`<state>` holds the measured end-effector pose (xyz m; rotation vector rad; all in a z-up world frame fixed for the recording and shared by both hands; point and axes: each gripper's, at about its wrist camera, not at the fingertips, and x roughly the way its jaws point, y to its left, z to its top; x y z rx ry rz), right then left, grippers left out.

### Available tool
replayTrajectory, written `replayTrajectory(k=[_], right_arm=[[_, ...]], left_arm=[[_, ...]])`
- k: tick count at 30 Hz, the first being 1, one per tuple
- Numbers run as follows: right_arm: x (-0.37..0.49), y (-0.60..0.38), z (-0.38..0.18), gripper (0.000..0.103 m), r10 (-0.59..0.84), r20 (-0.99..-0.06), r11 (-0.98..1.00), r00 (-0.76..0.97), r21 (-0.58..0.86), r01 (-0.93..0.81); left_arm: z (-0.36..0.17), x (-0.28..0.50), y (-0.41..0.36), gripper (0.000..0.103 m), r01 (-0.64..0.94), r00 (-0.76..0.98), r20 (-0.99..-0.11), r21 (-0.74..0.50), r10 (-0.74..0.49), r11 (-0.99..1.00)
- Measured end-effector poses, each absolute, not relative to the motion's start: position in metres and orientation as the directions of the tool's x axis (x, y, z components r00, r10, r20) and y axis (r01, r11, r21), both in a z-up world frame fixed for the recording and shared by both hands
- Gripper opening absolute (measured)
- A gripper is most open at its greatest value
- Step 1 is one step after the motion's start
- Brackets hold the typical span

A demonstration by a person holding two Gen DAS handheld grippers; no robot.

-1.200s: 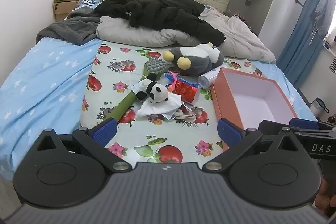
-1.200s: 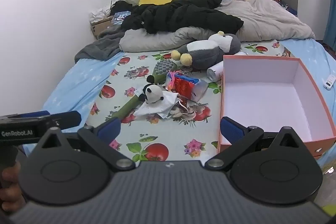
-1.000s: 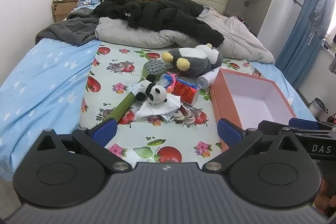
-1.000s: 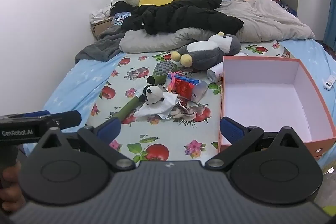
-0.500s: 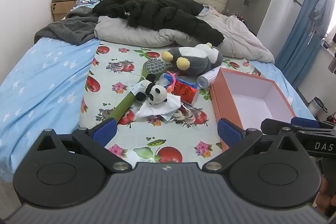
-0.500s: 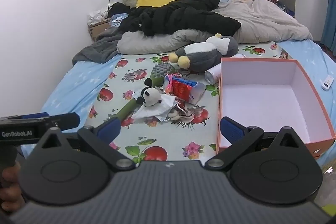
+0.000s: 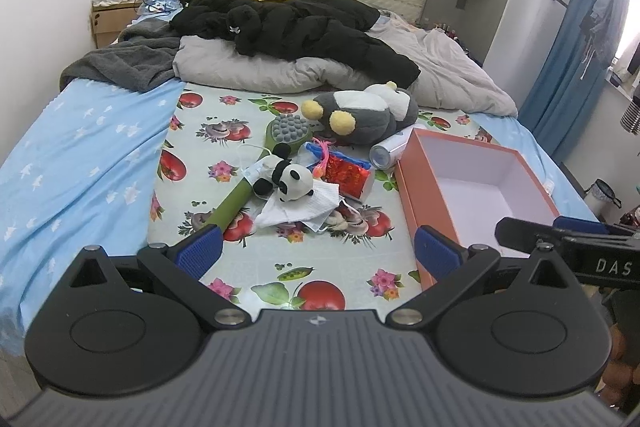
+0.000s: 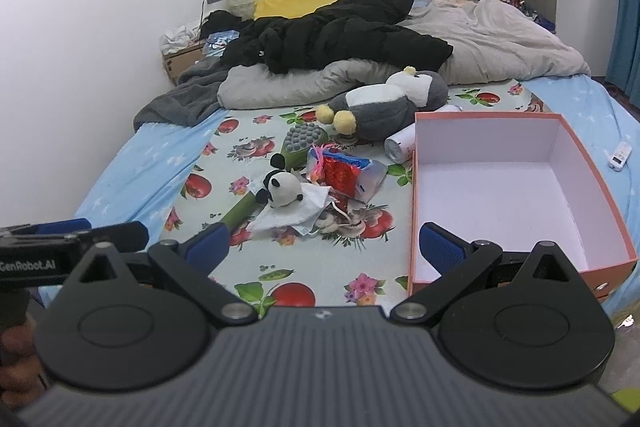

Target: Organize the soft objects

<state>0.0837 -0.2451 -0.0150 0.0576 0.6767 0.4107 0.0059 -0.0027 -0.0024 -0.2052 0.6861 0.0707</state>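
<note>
Both your grippers held wide apart and empty at the foot of the bed; soft toys not yet boxed.

Your left gripper (image 7: 316, 251) and right gripper (image 8: 323, 245) each hide the near mat edge behind their housings. The heap's small items under the white cloth (image 7: 298, 205) are too tangled to name. The orange box (image 8: 600, 187) sits right of the heap on the fruit-print mat (image 7: 224, 139); its white interior holds nothing. The panda plush (image 8: 282, 189) lies on that cloth, touching the green massage brush (image 7: 276, 143). The grey penguin plush (image 7: 360, 115) lies behind, beside a white can (image 8: 400, 146). A red foil packet (image 8: 340, 173) sits between panda and box. A black jacket (image 7: 296, 27) covers the far bedding.
</note>
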Motion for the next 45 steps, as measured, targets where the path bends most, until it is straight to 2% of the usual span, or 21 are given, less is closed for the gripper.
replayTrajectory(k=[8,27,32,45], right_arm=[[0.085,-0.239,-0.013,0.103,0.39,-0.585,0.918,0.711,0.185,-0.352],[0.065,-0.252,-0.026,0.103,0.357,-0.592,0.934,0.723,0.222,-0.28],[0.055,-0.25,-0.033,0.103,0.376,-0.597,0.927,0.709,0.226,-0.301],[0.034,-0.26,-0.035,0.103,0.393,-0.567,0.92,0.724,0.235,-0.315]], left_arm=[[0.004,0.0,0.002,0.103,-0.135,0.791,-0.612,-0.167,0.005,0.977],[-0.002,-0.026,0.004,0.103,-0.134,0.783,-0.622,-0.192,-0.015,0.972],[-0.008,-0.031,0.001,0.103,-0.131,0.76,-0.65,-0.173,-0.014,0.976],[-0.005,-0.051,-0.006,0.103,-0.104,0.756,-0.653,-0.172,-0.034,0.98]])
